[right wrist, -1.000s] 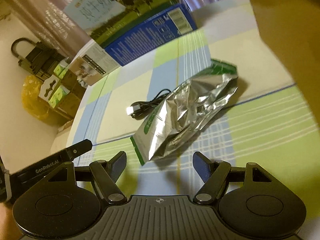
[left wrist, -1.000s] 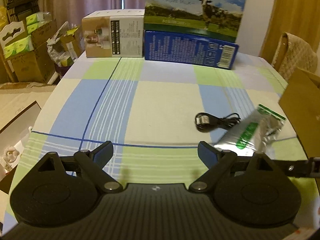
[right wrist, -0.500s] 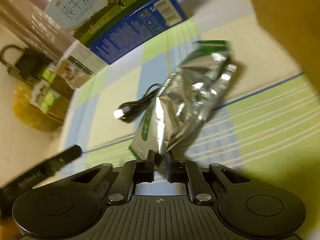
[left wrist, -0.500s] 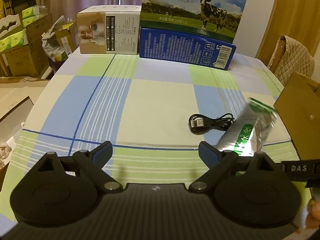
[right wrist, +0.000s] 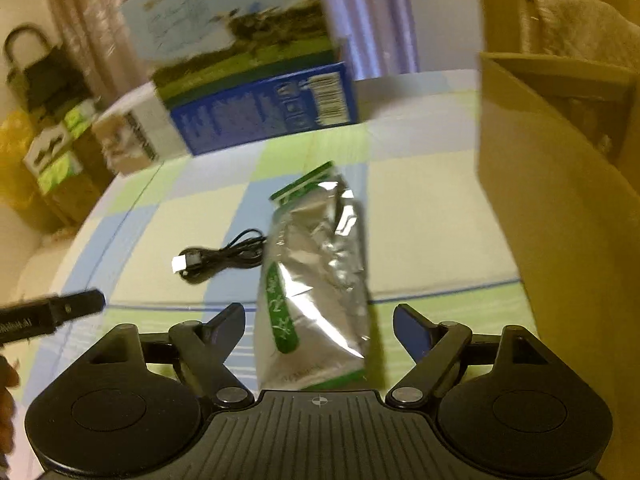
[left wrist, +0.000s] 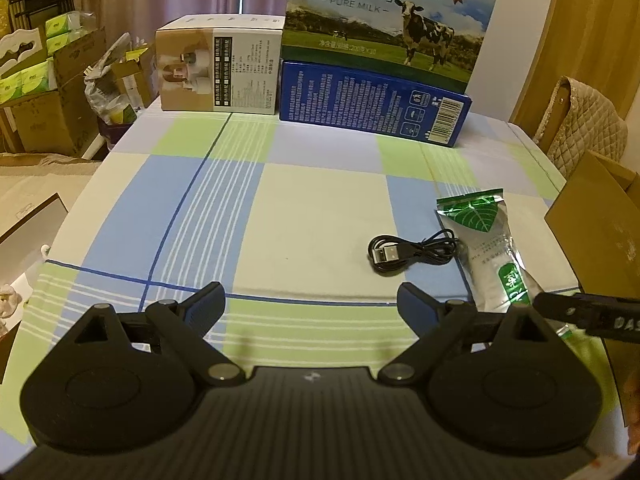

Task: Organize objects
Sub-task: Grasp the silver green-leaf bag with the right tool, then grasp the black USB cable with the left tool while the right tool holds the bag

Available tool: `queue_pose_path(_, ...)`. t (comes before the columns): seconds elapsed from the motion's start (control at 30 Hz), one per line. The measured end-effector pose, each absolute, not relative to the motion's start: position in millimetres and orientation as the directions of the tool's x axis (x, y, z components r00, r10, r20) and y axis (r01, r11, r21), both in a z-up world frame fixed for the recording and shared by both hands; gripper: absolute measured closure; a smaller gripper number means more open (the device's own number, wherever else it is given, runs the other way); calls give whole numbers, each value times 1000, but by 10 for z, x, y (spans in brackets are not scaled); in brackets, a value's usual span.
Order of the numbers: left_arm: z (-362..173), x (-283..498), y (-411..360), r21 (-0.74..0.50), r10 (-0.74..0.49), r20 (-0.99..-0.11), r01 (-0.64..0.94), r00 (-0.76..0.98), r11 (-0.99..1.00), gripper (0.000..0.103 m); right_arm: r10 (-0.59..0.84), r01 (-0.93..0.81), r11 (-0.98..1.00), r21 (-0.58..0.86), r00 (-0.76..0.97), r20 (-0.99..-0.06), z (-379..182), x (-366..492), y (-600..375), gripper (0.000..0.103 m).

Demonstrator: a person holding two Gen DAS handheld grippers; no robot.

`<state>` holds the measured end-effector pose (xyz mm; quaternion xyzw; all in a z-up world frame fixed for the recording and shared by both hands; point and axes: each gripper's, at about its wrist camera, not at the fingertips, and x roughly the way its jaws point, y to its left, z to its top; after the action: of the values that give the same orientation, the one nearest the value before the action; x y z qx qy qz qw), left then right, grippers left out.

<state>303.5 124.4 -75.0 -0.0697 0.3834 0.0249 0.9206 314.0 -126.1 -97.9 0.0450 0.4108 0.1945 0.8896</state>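
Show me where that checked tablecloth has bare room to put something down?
Bare: the checked tablecloth left of the black USB cable, up to the blue milk carton. Crowded: the right edge, with cable, silver foil pouch and brown cardboard box.

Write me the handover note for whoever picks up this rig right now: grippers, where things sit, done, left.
Left gripper: open, empty, over the checked tablecloth.
Right gripper: open, fingers either side of the foil pouch, not clamping it.
Pouch lies on the cloth beside the black USB cable, near the open cardboard box.
Done: nothing visibly put away.
Left: probably pouch and cable into the box.
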Motion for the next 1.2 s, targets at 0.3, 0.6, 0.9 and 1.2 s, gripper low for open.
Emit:
queue_pose_path(0.3,-762,3054,1229,-97,-6,-713,-91,701,991,13,376,-392,905,165,555,-742,-1125,3592,-973,24)
queue_pose_path(0.6,-785,3071,1153,-75,-9,-720,-65,694,995,12,344,-425,900,101,547,-763,-1317,3705,-762,24)
queue_pose_path(0.9,-837,3119,1113,-62,-10,-720,-50,694,997,12,334,-422,902,86,559,-759,-1314,3740,-775,36)
queue_pose_path(1.2,-909,3291,1078,-46,-24,-717,-12,696,999,12,354,-435,894,106,542,-763,-1269,3726,-772,55)
